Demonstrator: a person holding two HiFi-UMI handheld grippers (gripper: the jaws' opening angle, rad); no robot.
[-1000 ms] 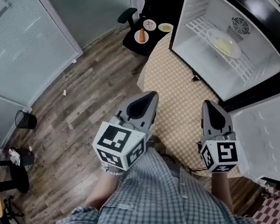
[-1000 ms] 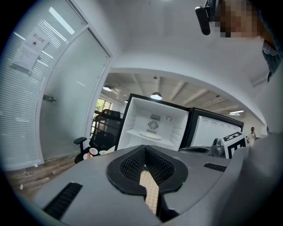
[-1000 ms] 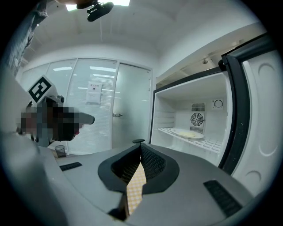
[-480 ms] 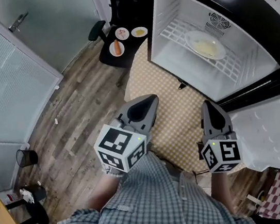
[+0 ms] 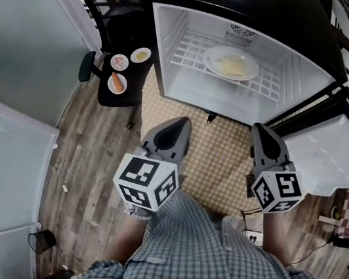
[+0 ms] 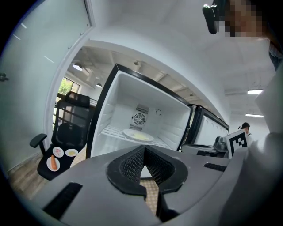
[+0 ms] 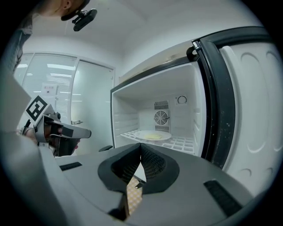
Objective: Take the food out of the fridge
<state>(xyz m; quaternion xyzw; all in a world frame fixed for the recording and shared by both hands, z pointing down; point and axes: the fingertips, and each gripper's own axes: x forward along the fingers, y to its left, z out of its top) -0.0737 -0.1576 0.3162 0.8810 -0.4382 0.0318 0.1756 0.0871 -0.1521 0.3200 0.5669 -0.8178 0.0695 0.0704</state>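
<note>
A small black fridge [image 5: 252,7] stands open, its white inside facing me. On its wire shelf [image 5: 191,52] lies a white plate with pale yellow food [image 5: 231,63], also seen as the plate [image 6: 138,136] in the left gripper view and the plate [image 7: 152,135] in the right gripper view. My left gripper [image 5: 182,123] and right gripper [image 5: 257,128] hang side by side in front of the fridge, well short of it. Both point at the opening. The left gripper [image 6: 144,148] is shut with nothing held, and so is the right gripper [image 7: 140,145].
The fridge door [image 5: 332,151] swings open at the right, close beside my right gripper. Left of the fridge, a black chair [image 5: 115,66] carries three small plates, one with an orange piece [image 5: 116,82]. A checked mat [image 5: 222,154] covers the wood floor below the fridge. A glass partition [image 5: 3,167] stands at the left.
The fridge has swung from the upper right toward the middle of the head view and now faces me more squarely. Both grippers stay shut and keep their place in the picture.
</note>
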